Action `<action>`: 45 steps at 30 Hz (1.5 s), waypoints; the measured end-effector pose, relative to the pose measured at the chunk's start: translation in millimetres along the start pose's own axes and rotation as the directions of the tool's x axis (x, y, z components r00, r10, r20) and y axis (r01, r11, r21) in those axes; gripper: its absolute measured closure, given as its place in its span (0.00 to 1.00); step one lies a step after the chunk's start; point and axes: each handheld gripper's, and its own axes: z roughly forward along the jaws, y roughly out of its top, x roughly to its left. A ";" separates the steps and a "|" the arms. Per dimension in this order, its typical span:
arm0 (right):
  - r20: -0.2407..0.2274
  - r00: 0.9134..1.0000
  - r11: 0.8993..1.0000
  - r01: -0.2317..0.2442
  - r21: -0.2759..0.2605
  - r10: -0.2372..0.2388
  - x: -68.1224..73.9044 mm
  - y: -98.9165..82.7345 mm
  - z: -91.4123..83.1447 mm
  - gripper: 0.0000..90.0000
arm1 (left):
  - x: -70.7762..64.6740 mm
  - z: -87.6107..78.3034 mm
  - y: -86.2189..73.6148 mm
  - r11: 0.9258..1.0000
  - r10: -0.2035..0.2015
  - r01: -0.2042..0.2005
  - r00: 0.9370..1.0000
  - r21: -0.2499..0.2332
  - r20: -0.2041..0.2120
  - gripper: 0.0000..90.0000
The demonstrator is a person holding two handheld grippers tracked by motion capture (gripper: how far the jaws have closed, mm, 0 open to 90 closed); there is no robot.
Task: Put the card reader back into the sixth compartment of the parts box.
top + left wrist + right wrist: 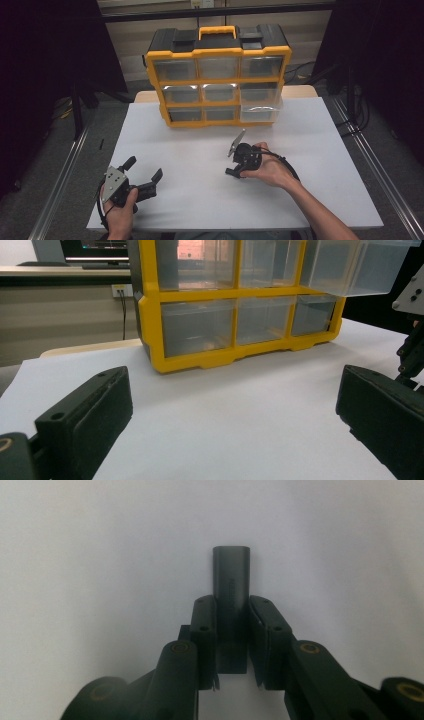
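The yellow drawer cabinet [218, 75] stands at the far side of the white bench [200, 200], ahead of both tools; its lower right clear drawer [260, 112] juts out a little, just beyond the right tool [235, 162]; the left tool [145, 177], held near the bench's front edge, has its jaws spread wide apart over bare surface; the right tool's jaws are clamped on a small dark grey block [231, 592], which points past the jaw tips toward the bench.
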 end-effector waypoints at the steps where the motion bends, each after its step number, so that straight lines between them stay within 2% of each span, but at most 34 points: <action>1: -0.002 1.000 1.000 -0.003 -0.011 0.003 0.0 -0.9 -0.4 0.82 | 0.0 0.0 0.0 1.000 0.000 0.000 1.000 0.000 0.000 0.02; 8: -0.002 1.000 0.997 -0.026 -0.071 0.026 -0.7 -6.1 -9.0 0.82 | -0.3 0.1 0.5 1.000 0.003 -0.003 1.000 -0.002 0.004 0.02; 9: -0.004 0.999 0.994 -0.034 -0.101 0.034 -2.9 -8.1 -11.5 0.82 | -0.6 -0.3 0.7 1.000 0.003 -0.003 1.000 -0.007 0.004 0.02; 11: -0.004 0.999 0.993 -0.040 -0.112 0.040 -3.6 -8.9 -13.1 0.82 | -0.7 -0.2 0.6 1.000 -0.002 0.002 1.000 -0.009 0.005 0.02; 13: 0.000 0.999 0.988 -0.050 -0.147 0.050 -4.4 -10.2 -17.1 0.82 | 0.1 -0.2 0.4 1.000 -0.006 0.006 1.000 -0.005 0.003 0.02; 18: 0.015 0.999 0.984 -0.047 -0.171 0.050 -4.2 -12.4 -22.4 0.82 | 0.9 -1.1 1.0 1.000 0.001 -0.001 1.000 -0.008 0.004 0.02; 20: 0.018 0.999 0.982 -0.047 -0.183 0.051 -4.9 -13.6 -24.0 0.82 | 0.0 -0.6 0.7 1.000 -0.010 0.010 1.000 -0.012 0.004 0.02; 26: 0.007 0.999 0.976 -0.049 -0.210 0.052 -4.3 -15.5 -31.3 0.82 | 0.2 -0.6 0.8 1.000 -0.006 0.006 1.000 -0.013 0.002 0.02; 30: -0.001 0.998 0.964 -0.056 -0.259 0.058 -5.8 -19.1 -40.1 0.82 | 0.7 -0.6 0.7 1.000 -0.009 0.009 1.000 -0.013 -0.003 0.02; 31: -0.001 0.998 0.964 -0.056 -0.259 0.058 -5.8 -19.1 -40.1 0.82 | 0.7 -0.6 0.7 1.000 -0.009 0.009 1.000 -0.013 -0.003 0.02; 32: -0.021 0.997 0.955 -0.073 -0.287 0.070 -8.1 -21.2 -42.1 0.82 | 0.0 -0.3 0.6 1.000 -0.012 0.012 1.000 -0.012 0.001 0.02; 36: -0.026 0.996 0.944 -0.085 -0.318 0.081 -10.2 -23.8 -43.9 0.82 | -0.2 -0.2 0.6 1.000 -0.012 0.012 1.000 -0.010 0.004 0.02; 38: -0.024 0.997 0.942 -0.083 -0.325 0.079 -10.2 -23.8 -45.0 0.82 | 0.5 -0.5 0.6 1.000 -0.007 0.007 1.000 -0.007 0.002 0.02; 41: -0.016 0.997 0.933 -0.075 -0.351 0.074 -8.6 -23.4 -49.9 0.82 | 0.0 -0.2 0.4 1.000 -0.007 0.007 1.000 -0.006 0.008 0.02; 45: -0.025 0.997 0.927 -0.072 -0.369 0.067 -7.6 -23.2 -53.7 0.82 | 0.4 -0.1 0.6 1.000 0.002 -0.002 1.000 -0.002 0.007 0.02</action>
